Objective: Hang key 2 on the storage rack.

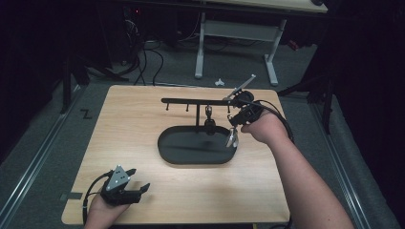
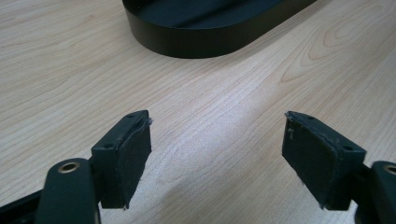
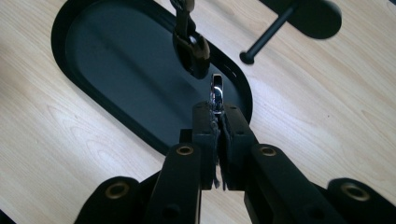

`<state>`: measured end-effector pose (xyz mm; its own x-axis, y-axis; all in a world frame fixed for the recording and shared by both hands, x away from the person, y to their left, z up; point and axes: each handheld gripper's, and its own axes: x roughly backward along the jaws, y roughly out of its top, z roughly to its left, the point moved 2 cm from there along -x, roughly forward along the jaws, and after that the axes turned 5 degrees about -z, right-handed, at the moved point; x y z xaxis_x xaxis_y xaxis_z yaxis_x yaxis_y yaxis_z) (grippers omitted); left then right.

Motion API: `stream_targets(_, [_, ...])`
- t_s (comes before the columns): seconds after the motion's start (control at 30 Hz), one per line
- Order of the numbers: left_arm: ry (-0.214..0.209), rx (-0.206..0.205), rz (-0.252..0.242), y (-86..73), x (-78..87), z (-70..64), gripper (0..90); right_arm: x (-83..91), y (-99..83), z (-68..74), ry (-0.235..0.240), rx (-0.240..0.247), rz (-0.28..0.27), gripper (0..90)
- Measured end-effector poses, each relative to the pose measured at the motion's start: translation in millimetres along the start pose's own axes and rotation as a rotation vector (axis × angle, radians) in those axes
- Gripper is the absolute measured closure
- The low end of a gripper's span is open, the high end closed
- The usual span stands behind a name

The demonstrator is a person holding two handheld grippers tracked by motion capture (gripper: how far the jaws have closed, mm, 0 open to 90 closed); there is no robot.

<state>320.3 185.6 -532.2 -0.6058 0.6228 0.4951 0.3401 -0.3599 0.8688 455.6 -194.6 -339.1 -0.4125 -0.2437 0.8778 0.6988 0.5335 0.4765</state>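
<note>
**High view: a small metal clip pinched at the stand**

High view, nearest first: the left gripper [image 1: 128, 187] rests on the near left of the wooden table [image 1: 143, 109], jaws spread wide with nothing between them, as the left gripper view confirms. Farther in sits the black oval tray [image 1: 165, 148], the base of a stand whose crossbar [image 1: 191, 101] carries small hooks. Over the tray's right end, the right gripper [image 1: 237, 119] is closed tight on a shiny metal clip [image 3: 216, 91], with a dark clasp [image 3: 191, 46] hanging just beyond it. I'd judge the clip light, rigid and slick. It looks best gripped across its flat sides, since polished metal could twist out of the pads.
</note>
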Motion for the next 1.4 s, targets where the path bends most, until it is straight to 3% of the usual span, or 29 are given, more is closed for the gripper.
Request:
stream_targets(0.5, [-0.003, 0.0, 0.012, -2.7, -3.0, -0.3, 24.5, -14.5, 9.9, -24.2, 0.051, -0.047, -0.031, 85.0])
stream_targets(0.57, [-0.008, -0.002, 0.019, -2.9, -3.4, -1.0, 24.5, -18.2, 9.3, -27.0, 0.037, -0.032, -0.04, 81.6])
stream_targets(0.63, [-0.008, -0.005, 0.024, -3.0, -4.0, -1.6, 24.5, -21.9, 7.1, -29.9, 0.001, -0.049, -0.036, 77.9])
stream_targets(0.73, [-0.006, -0.005, 0.023, -3.1, -4.5, -1.9, 24.5, -26.8, 0.8, -35.4, -0.001, -0.066, -0.043, 75.3])
stream_targets(0.9, [-0.007, -0.006, 0.024, -2.8, -4.9, -1.8, 24.5, -37.3, -19.0, -38.4, -0.005, -0.09, -0.058, 62.7])
stream_targets(1.03, [-0.009, -0.014, 0.026, -2.1, -6.1, -3.3, 24.5, -48.2, -41.6, -36.8, -0.043, -0.107, -0.082, 54.1])
stream_targets(1.2, [-0.014, -0.018, 0.032, -1.7, -7.3, -5.3, 24.4, -63.3, -74.0, -29.1, -0.044, -0.117, -0.097, 49.5])
stream_targets(1.4, [-0.015, -0.014, 0.037, -2.1, -7.9, -5.6, 24.4, -79.1, -114.6, -21.2, -0.023, -0.143, -0.171, 46.5])
